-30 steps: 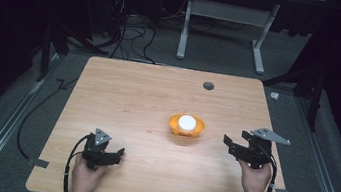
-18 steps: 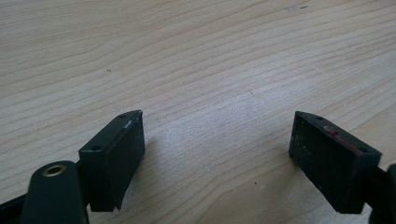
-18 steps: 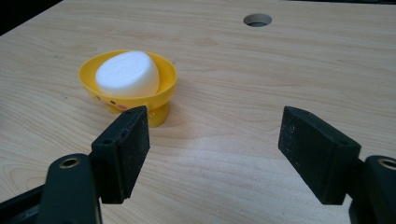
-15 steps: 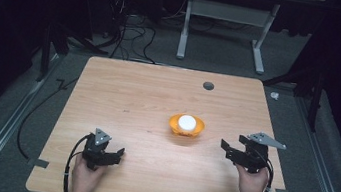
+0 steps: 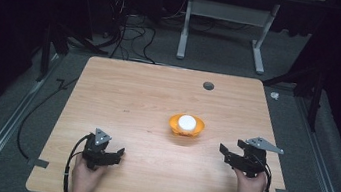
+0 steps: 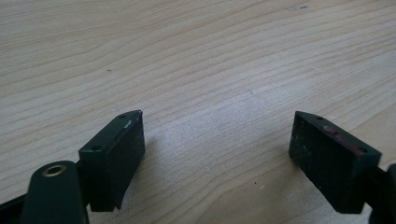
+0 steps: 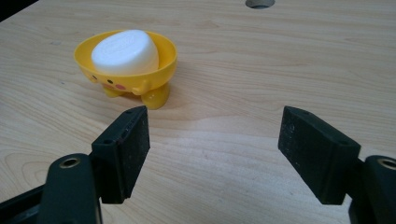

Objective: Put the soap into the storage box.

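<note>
Left gripper (image 5: 117, 155) low over the near-left part of the wooden table (image 5: 132, 101), held in the person's left hand (image 5: 84, 177), cable (image 5: 69, 162) looping off its left side. Jaws spread wide apart in the left gripper view, nothing but bare wood grain between them, black pads (image 6: 114, 156) clear of the surface ahead.

Further right, near table centre: yellow soap dish (image 5: 186, 127) with a duck-like face and small feet, standing upright. White oval soap bar (image 5: 187, 122) lying inside it, top above the rim. Round cable hole (image 5: 208, 86) in the tabletop beyond the dish, toward the far edge.

Right gripper (image 5: 224, 151) over the near-right part of the table, held in the right hand (image 5: 249, 180), grey three-cornered plate (image 5: 265, 144) on top. Jaws apart, empty, pointing left toward the dish. Dish well apart from the pads; in the right gripper view it sits ahead and left of the left jaw, no contact.

Grey floor (image 5: 13, 119) and a desk frame (image 5: 223, 27) beyond the table.
</note>
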### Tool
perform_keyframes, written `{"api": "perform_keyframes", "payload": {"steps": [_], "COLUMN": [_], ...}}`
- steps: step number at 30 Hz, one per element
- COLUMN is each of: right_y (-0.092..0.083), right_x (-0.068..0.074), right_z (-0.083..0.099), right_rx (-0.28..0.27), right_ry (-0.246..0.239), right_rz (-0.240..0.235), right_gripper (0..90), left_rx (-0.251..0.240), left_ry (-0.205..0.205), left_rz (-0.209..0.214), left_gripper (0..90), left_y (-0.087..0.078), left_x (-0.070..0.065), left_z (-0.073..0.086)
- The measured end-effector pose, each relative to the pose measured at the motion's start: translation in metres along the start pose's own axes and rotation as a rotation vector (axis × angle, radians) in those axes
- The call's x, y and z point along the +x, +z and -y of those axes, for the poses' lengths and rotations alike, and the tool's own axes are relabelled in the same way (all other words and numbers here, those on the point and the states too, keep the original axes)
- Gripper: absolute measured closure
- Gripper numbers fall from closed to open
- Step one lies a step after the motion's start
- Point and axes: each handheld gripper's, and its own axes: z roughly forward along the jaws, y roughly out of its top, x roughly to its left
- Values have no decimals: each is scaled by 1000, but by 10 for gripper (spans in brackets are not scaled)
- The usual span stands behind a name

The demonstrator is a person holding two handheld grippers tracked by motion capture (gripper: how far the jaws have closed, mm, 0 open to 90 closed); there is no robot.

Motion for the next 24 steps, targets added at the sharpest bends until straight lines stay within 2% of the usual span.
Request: {"api": "perform_keyframes", "payload": {"steps": [24], "right_y": [18], "right_x": [8], "right_z": [23], "right_rx": [66], "right_ry": [-5], "right_rz": [-6], "right_gripper": [271], "left_rx": [0], "left_ry": [0], "left_rz": [0], "left_gripper": [187], "left_y": [0], "left_x": [0], "left_z": [0]}}
